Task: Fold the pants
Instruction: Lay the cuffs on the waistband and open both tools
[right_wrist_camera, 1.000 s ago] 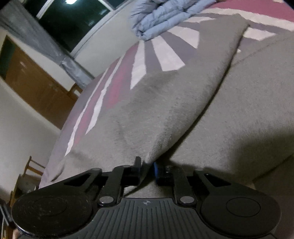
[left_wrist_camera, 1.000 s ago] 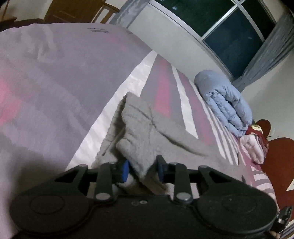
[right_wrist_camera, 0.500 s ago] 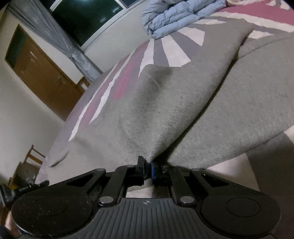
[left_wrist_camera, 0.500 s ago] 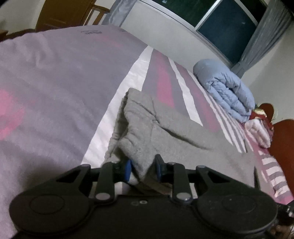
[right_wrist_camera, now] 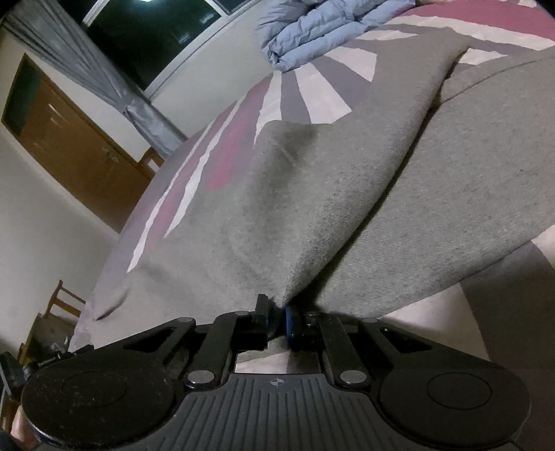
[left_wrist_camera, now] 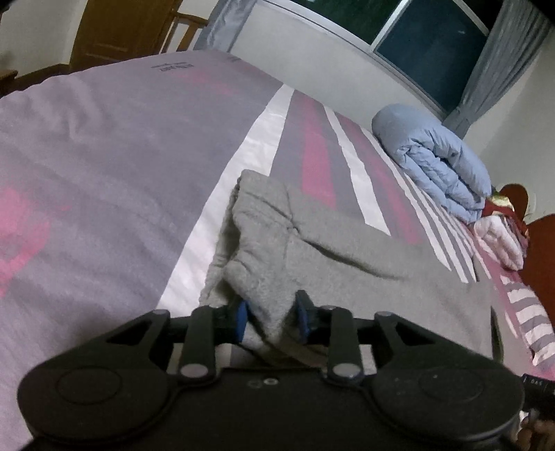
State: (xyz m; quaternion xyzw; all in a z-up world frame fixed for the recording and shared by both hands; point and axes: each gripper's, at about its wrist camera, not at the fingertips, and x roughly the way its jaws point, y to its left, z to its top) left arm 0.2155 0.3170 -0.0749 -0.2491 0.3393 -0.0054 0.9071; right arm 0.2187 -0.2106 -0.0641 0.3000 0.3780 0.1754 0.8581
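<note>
Grey pants [left_wrist_camera: 333, 249] lie on a striped bedspread [left_wrist_camera: 104, 166], one layer folded over the other. My left gripper [left_wrist_camera: 272, 317] is shut on a bunched end of the grey pants, fabric filling the gap between the blue pads. In the right wrist view my right gripper [right_wrist_camera: 275, 319] is shut on an edge of the grey pants [right_wrist_camera: 312, 194], lifting the upper layer into a ridge above the lower layer.
A folded light blue duvet [left_wrist_camera: 437, 163] lies at the far side of the bed; it also shows in the right wrist view [right_wrist_camera: 319, 31]. Pink and red cloth [left_wrist_camera: 499, 236] lies by a dark red headboard. A window, grey curtains, wooden door and chairs surround the bed.
Both grippers have kept their hold on the pants. The right gripper has pulled back and lifted, showing more of the bedspread under the fabric. The left view has shifted slightly.
</note>
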